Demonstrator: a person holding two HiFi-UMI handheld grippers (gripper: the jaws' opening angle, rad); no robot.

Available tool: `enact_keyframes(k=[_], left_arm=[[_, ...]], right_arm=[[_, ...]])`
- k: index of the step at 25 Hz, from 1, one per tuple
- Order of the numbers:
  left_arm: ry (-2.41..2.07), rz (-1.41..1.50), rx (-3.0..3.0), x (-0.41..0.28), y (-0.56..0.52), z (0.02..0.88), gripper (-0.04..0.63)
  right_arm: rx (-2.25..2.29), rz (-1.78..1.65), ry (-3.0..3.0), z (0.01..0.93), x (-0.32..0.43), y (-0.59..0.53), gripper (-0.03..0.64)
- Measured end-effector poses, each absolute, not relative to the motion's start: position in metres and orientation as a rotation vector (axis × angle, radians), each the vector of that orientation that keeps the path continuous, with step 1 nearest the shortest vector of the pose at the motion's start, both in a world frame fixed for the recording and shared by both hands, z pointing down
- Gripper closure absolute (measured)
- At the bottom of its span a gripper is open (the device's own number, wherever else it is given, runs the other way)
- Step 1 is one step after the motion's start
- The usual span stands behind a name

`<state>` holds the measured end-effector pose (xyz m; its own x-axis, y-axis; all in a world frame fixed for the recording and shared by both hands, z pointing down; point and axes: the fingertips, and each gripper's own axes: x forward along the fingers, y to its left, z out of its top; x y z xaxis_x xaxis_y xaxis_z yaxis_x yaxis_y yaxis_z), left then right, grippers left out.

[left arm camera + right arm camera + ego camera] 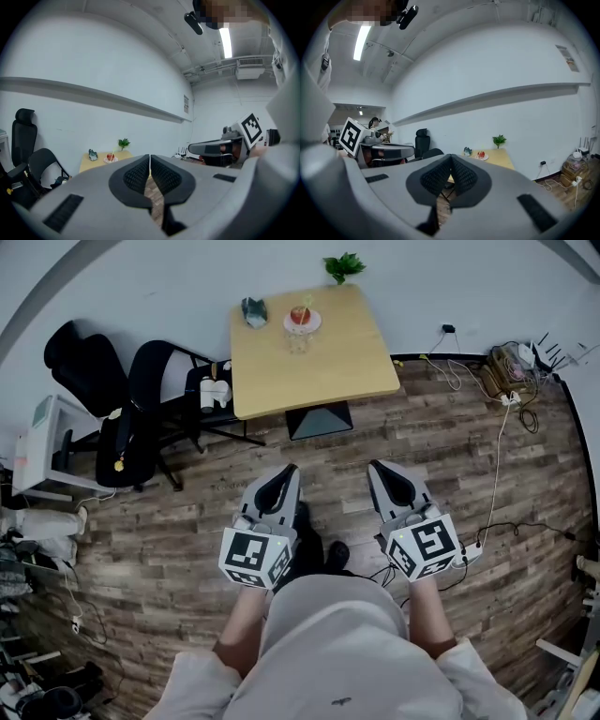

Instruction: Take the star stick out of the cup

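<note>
Jaws of left gripper (290, 471) clenched tip to tip, with nothing between them; ribbed pads (137, 176) meeting along one thin seam in left gripper view. Jaws of right gripper (376, 466) likewise clenched and empty, pads (436, 177) pressed together in right gripper view. Both grippers held side by side over wood-plank floor (187, 521), pointing toward tabletop (328, 371) and well apart from it.

Star stick (307, 302): thin pale stick at far middle of tabletop, ahead of and between the two sets of jaws, touched by neither; star shape too small to make out.

Stick rising from red item (300, 315) on pale plate (316, 324). Clear cup (297, 341) just beside plate on near side; whether stick stands in cup not discernible. Left of plate, small grey-green object (253, 312); beyond far right corner of tabletop, green plant (344, 265).
</note>
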<state>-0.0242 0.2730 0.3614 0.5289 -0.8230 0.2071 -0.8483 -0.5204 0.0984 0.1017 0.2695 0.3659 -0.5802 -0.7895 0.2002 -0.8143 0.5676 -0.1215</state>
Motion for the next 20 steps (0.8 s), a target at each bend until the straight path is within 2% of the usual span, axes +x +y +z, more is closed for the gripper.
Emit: enact_keyframes(k=[8,20], left_arm=[[-1.401,0.143,2.593,-0.038,0.229,0.358,0.583],[-1.347,0.129,2.611,-0.067,0.138,0.36,0.581]], right_arm=[[1.401,0.302,-2.629,0.361,0.092,0.229,0.614],[1.426,0.296,-2.609,0.352,0.065,0.144,0.565]])
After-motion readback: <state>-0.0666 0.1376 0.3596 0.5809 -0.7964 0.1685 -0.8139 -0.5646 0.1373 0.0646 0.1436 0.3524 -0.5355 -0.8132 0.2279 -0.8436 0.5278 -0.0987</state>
